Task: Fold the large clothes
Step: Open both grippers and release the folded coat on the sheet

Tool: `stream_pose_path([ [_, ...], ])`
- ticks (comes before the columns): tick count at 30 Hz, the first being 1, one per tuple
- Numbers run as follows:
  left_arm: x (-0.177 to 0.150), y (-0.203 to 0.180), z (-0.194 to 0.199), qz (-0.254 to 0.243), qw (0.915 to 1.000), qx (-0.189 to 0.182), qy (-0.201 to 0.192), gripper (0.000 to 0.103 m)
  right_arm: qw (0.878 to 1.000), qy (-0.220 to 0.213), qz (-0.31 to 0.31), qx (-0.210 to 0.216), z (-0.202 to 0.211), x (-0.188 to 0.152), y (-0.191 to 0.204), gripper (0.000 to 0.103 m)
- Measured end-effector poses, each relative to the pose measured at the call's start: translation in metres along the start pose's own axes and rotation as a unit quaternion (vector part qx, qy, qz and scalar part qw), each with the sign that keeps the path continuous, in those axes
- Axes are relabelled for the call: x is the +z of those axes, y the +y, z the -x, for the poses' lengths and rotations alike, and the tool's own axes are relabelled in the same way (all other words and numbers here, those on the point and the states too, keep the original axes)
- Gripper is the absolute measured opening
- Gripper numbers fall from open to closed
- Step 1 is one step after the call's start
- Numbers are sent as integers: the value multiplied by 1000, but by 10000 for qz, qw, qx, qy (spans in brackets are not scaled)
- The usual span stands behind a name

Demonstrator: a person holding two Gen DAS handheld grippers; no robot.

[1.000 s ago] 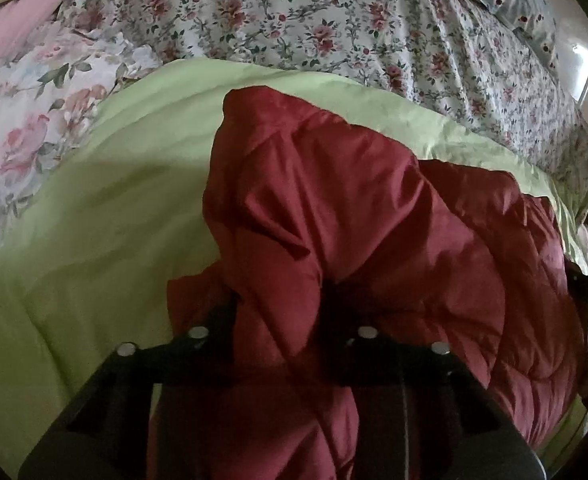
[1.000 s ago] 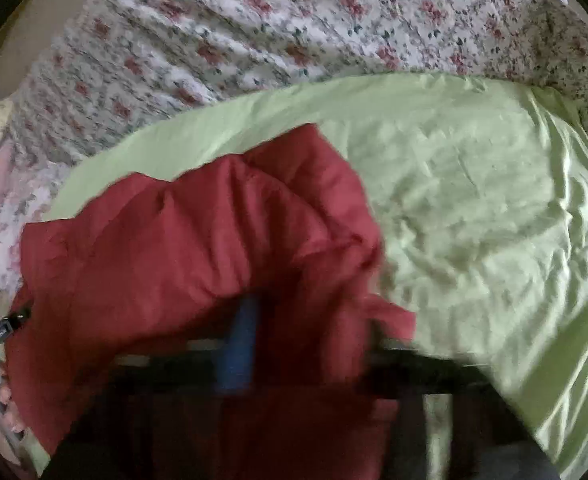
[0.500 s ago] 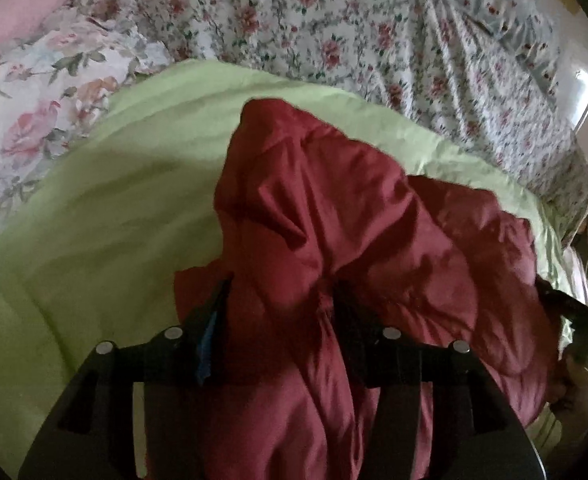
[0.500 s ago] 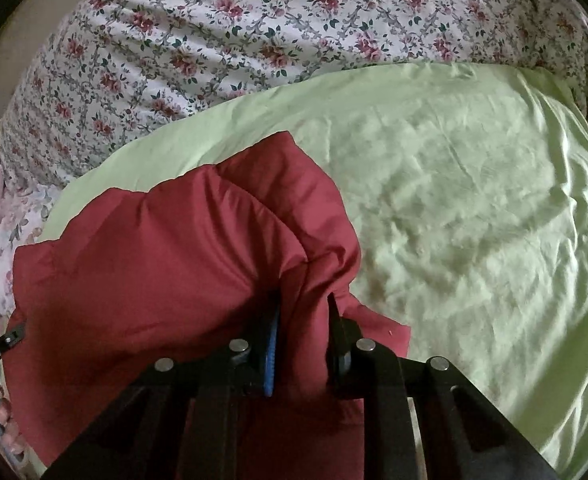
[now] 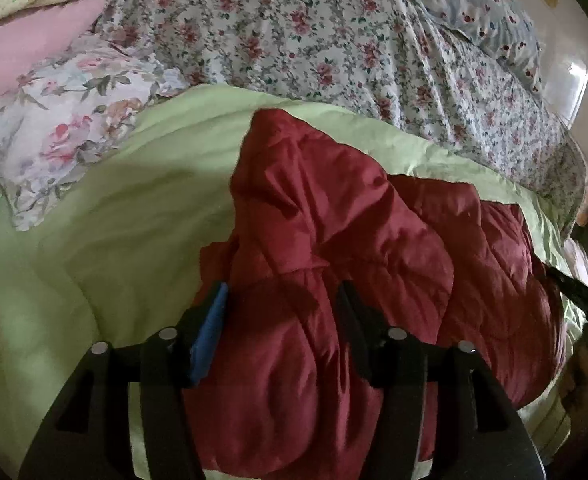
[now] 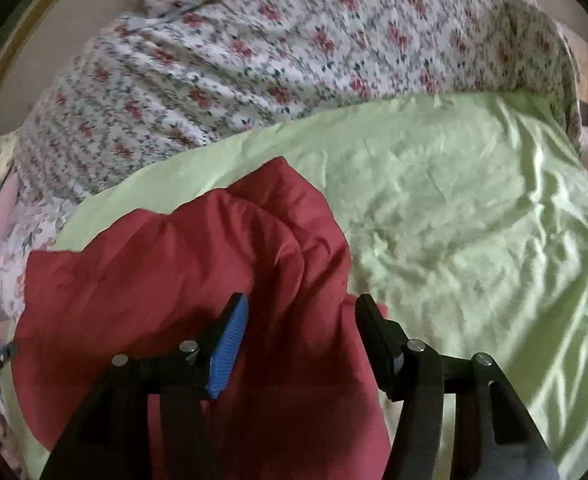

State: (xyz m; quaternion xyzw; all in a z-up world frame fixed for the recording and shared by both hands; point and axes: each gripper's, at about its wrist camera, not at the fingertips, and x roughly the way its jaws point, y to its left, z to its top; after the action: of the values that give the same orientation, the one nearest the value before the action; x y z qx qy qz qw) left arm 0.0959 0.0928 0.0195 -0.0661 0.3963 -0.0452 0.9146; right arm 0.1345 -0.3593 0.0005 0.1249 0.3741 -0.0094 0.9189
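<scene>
Red quilted jacket (image 5: pixel 334 240) bunched lengthwise between both hands, left tongs (image 5: pixel 280 300) and right tongs (image 6: pixel 302 312) opening, pads clear of fabric

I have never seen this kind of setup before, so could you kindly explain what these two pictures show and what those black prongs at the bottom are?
There is no robot here: a person carries a hand-held gripper in each hand, and a wide-angle camera on each one looks forward along its two fingers. One picture comes from the left gripper, the other from the right gripper; the black prongs are their jaws, each with one blue pad.

Both look down on a bed. A light green sheet is spread over a floral bedcover, and a bulky dark red quilted jacket lies bunched on the green sheet. A floral pillow shows at the left in the left view.

Both sets of jaws are opening. Red fabric lies between them, but the pads no longer seem to press on it, so nothing appears gripped.
</scene>
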Motion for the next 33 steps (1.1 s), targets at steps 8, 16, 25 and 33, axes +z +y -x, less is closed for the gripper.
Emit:
stream_pose_path([
  [8,-10,-3,19,-59,9998,-75,-148,62,9990,-128,399,143,42,-36,14,70],
  [16,-32,-28,33,-370,9979,-525,10,62,9986,18,462,252,60,-59,20,71],
  [25,-55,-43,35,-499,9962,-659,286,72,9976,124,599,329,77,-82,36,76],
  [33,-70,-56,37,-572,9954,-636,435,80,9947,132,958,336,87,-100,63,78],
])
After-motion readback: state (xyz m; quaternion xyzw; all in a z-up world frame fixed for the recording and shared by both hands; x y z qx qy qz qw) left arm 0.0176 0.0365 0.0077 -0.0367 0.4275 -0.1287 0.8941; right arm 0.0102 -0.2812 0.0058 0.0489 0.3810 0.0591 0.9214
